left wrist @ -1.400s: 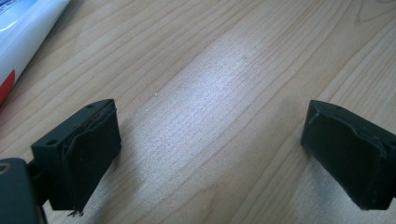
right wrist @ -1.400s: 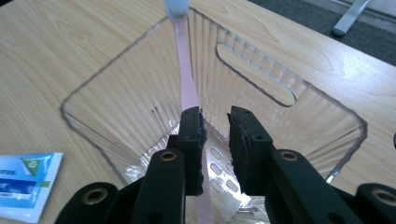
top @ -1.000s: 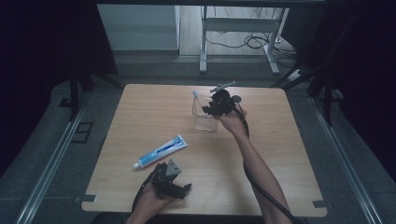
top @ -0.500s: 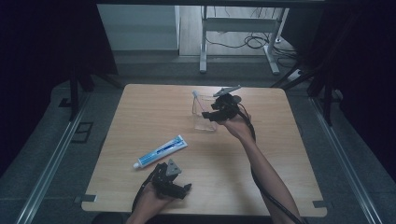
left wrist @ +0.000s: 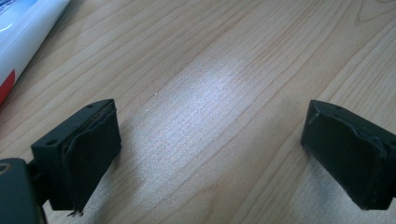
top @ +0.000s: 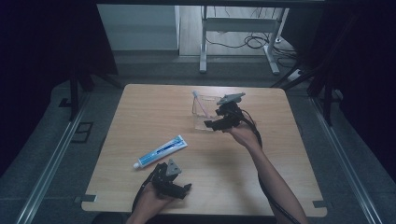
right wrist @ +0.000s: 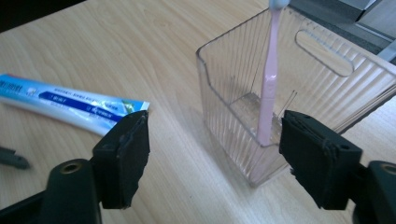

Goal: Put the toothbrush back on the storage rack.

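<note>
In the clear bin (right wrist: 299,93) the pink toothbrush (right wrist: 268,84) leans, light, stiff and slick, best pinched mid-handle, while the right gripper (right wrist: 212,154), just opening, stands spread and empty.

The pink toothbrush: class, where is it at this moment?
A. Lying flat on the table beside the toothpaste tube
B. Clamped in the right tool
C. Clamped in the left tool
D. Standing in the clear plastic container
D: the pink toothbrush stands tilted inside the clear plastic container, its lower end on the bottom, while the right tool sits in front with its jaws apart and nothing between them.
</note>
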Demonstrator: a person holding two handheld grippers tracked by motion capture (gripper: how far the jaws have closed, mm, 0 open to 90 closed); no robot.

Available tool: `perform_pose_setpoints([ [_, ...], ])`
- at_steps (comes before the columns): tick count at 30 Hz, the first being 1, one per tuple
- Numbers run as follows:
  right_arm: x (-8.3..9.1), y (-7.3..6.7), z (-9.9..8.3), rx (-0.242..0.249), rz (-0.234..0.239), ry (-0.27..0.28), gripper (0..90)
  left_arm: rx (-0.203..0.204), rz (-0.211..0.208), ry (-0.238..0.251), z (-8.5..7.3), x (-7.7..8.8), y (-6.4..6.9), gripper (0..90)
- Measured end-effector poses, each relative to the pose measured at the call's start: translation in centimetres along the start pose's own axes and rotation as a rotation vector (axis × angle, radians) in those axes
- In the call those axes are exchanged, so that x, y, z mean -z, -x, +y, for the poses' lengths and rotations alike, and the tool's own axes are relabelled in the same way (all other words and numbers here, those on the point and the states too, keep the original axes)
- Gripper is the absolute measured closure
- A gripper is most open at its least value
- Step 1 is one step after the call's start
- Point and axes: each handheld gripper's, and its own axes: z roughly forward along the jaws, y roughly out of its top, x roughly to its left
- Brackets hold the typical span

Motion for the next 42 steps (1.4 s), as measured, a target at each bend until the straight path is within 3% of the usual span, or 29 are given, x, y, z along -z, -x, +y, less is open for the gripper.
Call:
perform_pose_setpoints([
  [10,0.6,-1.6,-1.2,0.042,0.011,-0.019,15.1,0.0,-0.001,0.001,0.0,0.0,0.0,4.6],
  [18,1.1,-2.3,-2.3,0.071,0.003,-0.029,13.7,0.0,-0.001,0.0,0.0,0.0,0.0,4.6],
  [42,2.8,-3.5,-6.0,0.056,0.022,0.0,13.4,0.003,0.0,0.004,0.0,0.0,0.0,4.6],
])
